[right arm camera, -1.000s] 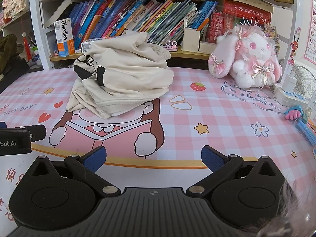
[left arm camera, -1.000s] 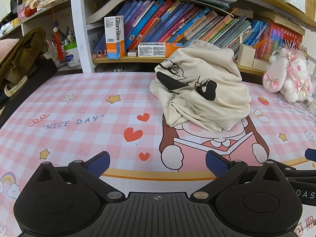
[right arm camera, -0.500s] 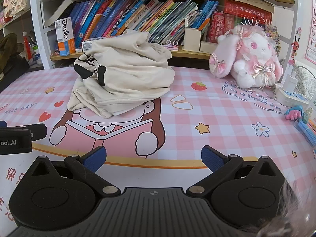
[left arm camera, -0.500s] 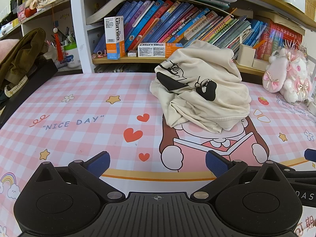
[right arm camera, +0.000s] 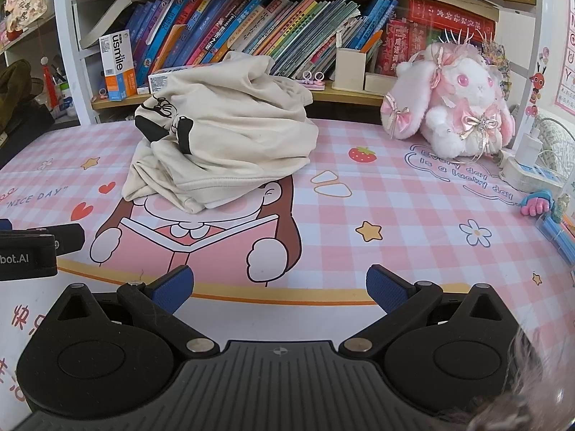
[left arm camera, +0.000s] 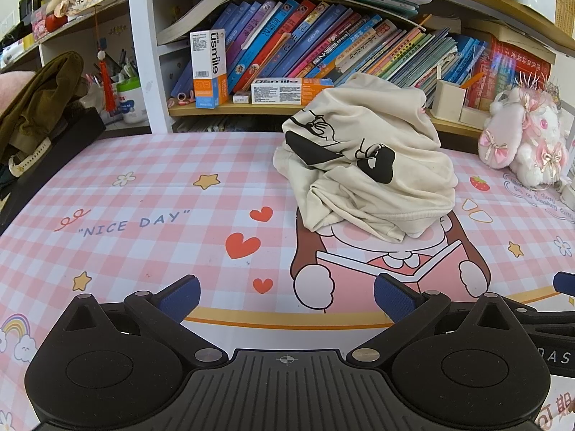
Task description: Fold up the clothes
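**Cream garment heaped, both claws wide and empty**

Cream cloth, the crumpled garment (left arm camera: 363,165), is seen piled mid-counter (left arm camera: 143,194). From the left claw (left arm camera: 285,296) it lies at one o'clock; from the right claw (right arm camera: 278,289), at eleven. No long axis can be read. Neither claw is judged clearly nearer.

Both cams sit low over the tabletop (left arm camera: 151,194), looking forward past their own spread gripper fingers toward the bookshelf (left arm camera: 323,46) at the back. Left wrist view has the crumpled cream sweatshirt (left arm camera: 370,158) at about 1 o'clock, mid-distance, and the right gripper (left arm camera: 564,283) pokes in at 4 o'clock. Right wrist view sees that sweatshirt (right arm camera: 230,136) at 11 o'clock, the plush bunny (right arm camera: 452,104) at 1 o'clock, and the left gripper (right arm camera: 39,244) at 9 o'clock. Shared: sweatshirt, bookshelf, the pink checked middle of the tabletop.
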{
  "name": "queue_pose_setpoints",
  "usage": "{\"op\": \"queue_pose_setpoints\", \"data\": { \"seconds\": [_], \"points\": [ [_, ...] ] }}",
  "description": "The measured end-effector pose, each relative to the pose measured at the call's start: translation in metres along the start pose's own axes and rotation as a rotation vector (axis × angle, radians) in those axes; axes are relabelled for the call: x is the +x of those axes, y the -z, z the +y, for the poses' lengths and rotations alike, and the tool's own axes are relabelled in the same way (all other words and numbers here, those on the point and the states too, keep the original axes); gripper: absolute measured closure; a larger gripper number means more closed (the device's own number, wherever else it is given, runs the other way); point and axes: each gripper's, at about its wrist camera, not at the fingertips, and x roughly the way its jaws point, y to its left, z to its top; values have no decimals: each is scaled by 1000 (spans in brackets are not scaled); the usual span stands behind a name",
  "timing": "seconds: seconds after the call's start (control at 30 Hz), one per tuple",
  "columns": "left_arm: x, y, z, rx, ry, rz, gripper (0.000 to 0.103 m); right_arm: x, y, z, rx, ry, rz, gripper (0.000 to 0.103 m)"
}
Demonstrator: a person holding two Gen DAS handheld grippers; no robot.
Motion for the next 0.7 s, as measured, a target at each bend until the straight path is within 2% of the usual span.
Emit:
{"op": "queue_pose_setpoints", "data": {
  "seconds": [0.7],
  "points": [
    [0, 0, 0, -6, -12, 0, 0, 1, 1, 0, 0, -2, 10, 0]
  ]
}}
